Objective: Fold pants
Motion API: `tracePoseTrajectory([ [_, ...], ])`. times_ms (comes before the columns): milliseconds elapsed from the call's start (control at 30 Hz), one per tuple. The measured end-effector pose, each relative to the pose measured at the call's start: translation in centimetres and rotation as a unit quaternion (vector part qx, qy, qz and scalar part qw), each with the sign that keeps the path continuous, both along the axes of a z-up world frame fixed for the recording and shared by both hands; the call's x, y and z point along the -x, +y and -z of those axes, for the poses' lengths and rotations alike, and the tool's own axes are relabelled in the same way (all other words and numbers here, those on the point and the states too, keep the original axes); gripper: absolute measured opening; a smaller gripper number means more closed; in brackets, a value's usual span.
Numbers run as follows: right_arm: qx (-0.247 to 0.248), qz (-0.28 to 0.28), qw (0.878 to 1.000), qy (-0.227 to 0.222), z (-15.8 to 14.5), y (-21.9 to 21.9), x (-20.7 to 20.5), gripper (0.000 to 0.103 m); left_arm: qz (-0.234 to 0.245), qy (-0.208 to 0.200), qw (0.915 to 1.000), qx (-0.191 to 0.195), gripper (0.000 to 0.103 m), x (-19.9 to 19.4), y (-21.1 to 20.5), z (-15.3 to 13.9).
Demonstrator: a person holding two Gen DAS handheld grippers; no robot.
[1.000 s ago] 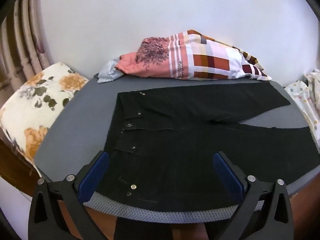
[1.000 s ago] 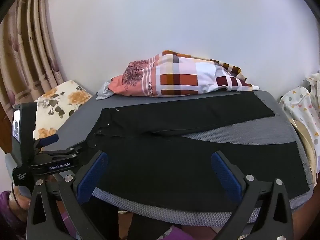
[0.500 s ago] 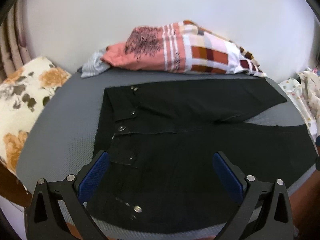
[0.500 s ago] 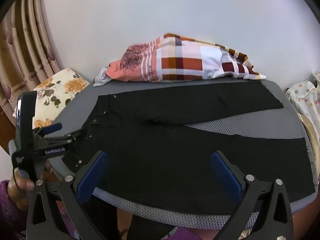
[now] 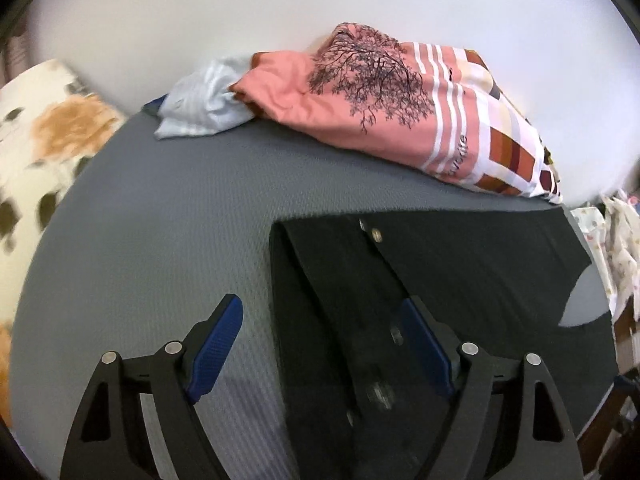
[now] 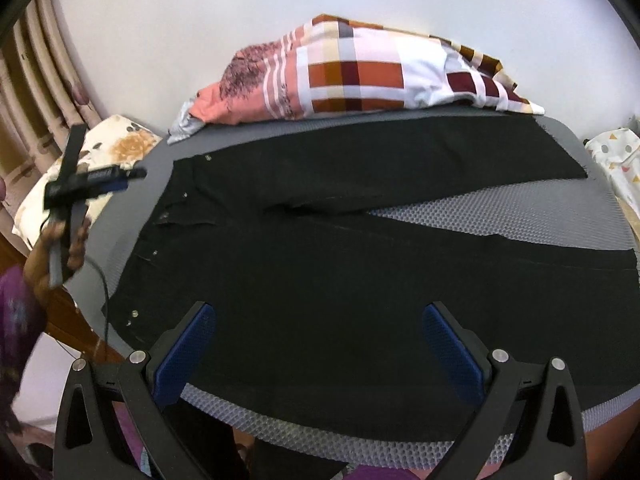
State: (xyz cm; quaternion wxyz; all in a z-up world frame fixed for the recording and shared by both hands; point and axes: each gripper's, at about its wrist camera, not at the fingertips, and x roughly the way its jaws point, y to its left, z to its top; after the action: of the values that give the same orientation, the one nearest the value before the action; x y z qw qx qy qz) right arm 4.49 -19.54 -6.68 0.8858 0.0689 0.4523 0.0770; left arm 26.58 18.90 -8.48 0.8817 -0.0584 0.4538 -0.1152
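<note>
Your pants (image 6: pixel 320 264) lie spread flat on the grey surface (image 6: pixel 520 212), waistband toward your left and both legs running off to your right, the far leg angled away from the near one so a wedge of grey mesh shows between them. Your right tool (image 6: pixel 320 344) hangs over the near edge of the pants with its blue pads (image 6: pixel 184 356) spread wide, nothing between them, roughly above the near leg below the seat. Your left tool (image 5: pixel 320 344) is also spread wide and sits over the waistband end: its left pad (image 5: pixel 216 344) is above bare grey surface just beside the cloth edge, while its right pad (image 5: pixel 424 344) is over the black fabric near the row of snaps (image 5: pixel 375 234). From that camera the image is blurred, so you can't really tell whether either pad touches the cloth. In the right view your left hand (image 6: pixel 60 248) shows at the far left, holding the tool's handle above the corner of the surface near the waistband. Behind the pants, against the white wall (image 6: pixel 280 8), a checked and pink cloth pile (image 6: pixel 360 76) rests on the back of the surface, touching the far leg's upper edge toward the right. A pale blue cloth (image 5: pixel 204 100) pokes out at its left end. A floral cushion (image 6: pixel 112 148) sits off the left side, curtains (image 6: pixel 36 92) behind it, and a dotted cloth (image 6: pixel 612 156) lies off the right edge.
</note>
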Motion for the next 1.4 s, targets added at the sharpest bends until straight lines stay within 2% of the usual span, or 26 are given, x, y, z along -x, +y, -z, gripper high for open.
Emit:
tracePoseTrajectory([
  [67, 0.005, -0.002, 1.0, 0.006, 0.3, 0.1, -0.4, 0.103, 0.009, 0.004, 0.9999, 0.0, 0.081, -2.7, 0.6, 1.1],
  [167, 0.014, -0.002, 1.0, 0.019, 1.0, 0.3, -0.9, 0.103, 0.034, 0.017, 0.9986, 0.035, 0.08, -5.3, 1.4, 2.7],
  [267, 0.017, 0.0, 0.999, 0.033, 1.9, 0.3, -1.5, 0.103, 0.051, 0.027, 0.9978, 0.031, 0.08, -7.3, 1.1, 4.0],
  [333, 0.023, -0.002, 0.999, 0.044, 2.4, 0.4, -1.9, 0.103, 0.076, 0.034, 0.9955, 0.046, 0.079, -7.9, 0.8, 4.6],
  [400, 0.026, -0.003, 0.998, 0.049, 2.7, 0.5, -2.2, 0.103, 0.086, 0.055, 0.9925, 0.067, 0.069, -8.7, 0.6, 5.5],
  [433, 0.027, -0.003, 0.998, 0.052, 2.8, 0.6, -2.4, 0.103, 0.075, 0.078, 0.9927, 0.053, 0.045, -9.3, 0.4, 6.2],
  [467, 0.027, -0.004, 0.998, 0.053, 2.9, 0.6, -2.6, 0.103, 0.071, 0.063, 0.9949, 0.035, 0.038, -9.2, 0.1, 5.9],
  [567, 0.026, -0.005, 0.998, 0.055, 3.1, 1.0, -3.2, 0.103, 0.06, 0.064, 0.996, 0.02, 0.021, -9.4, -0.8, 5.6],
  [667, 0.014, -0.009, 0.998, 0.058, 3.0, 1.2, -3.9, 0.103, 0.044, 0.033, 0.9984, -0.009, 0.017, -8.0, -1.8, 4.6],
  [800, -0.065, -0.019, 0.997, 0.045, 1.4, 0.6, -6.1, 0.103, 0.036, -0.029, 0.9989, 0.009, 0.016, -4.7, -2.0, 1.2],
  [867, -0.145, -0.024, 0.988, 0.047, 0.6, 0.0, -8.3, 0.103, 0.043, -0.063, 0.9969, 0.021, 0.016, -2.3, -2.4, -0.8],
  [900, -0.194, -0.024, 0.979, 0.052, 0.4, -0.5, -9.7, 0.103, 0.047, -0.075, 0.9957, 0.025, 0.016, -1.2, -2.6, -1.7],
  [933, -0.25, -0.023, 0.966, 0.059, 0.4, -1.1, -11.4, 0.103, 0.053, -0.09, 0.994, 0.032, 0.016, 0.4, -2.9, -2.6],
  [1067, -0.384, -0.001, 0.92, 0.079, 1.6, -2.4, -17.2, 0.103, 0.068, -0.124, 0.9895, 0.03, 0.016, 5.7, -4.9, -4.5],
  [1100, -0.421, 0.001, 0.902, 0.091, 2.3, -2.4, -19.3, 0.103, 0.07, -0.126, 0.9889, 0.035, 0.016, 7.2, -5.2, -4.7],
  [1167, -0.435, 0.014, 0.894, 0.104, 3.2, -2.5, -21.5, 0.103, 0.07, -0.126, 0.9888, 0.038, 0.016, 8.9, -5.7, -4.8],
  [1233, -0.457, 0.029, 0.879, 0.129, 4.9, -2.7, -24.0, 0.103, 0.07, -0.125, 0.9888, 0.042, 0.016, 10.8, -6.3, -4.8],
  [1300, -0.459, 0.059, 0.874, 0.147, 6.7, -3.3, -25.8, 0.103, 0.069, -0.12, 0.9893, 0.047, 0.016, 12.1, -6.9, -4.6],
  [1333, -0.459, 0.06, 0.874, 0.149, 7.2, -3.4, -26.3, 0.097, 0.067, -0.114, 0.99, 0.05, 0.016, 12.6, -7.1, -4.5],
  [1367, -0.452, 0.062, 0.878, 0.146, 7.3, -3.6, -26.8, 0.073, 0.065, -0.11, 0.9904, 0.052, 0.016, 13.1, -7.3, -4.3],
  [1400, -0.423, 0.068, 0.892, 0.14, 7.2, -3.6, -27.4, 0.053, 0.061, -0.105, 0.991, 0.056, 0.016, 13.4, -7.3, -4.1],
])
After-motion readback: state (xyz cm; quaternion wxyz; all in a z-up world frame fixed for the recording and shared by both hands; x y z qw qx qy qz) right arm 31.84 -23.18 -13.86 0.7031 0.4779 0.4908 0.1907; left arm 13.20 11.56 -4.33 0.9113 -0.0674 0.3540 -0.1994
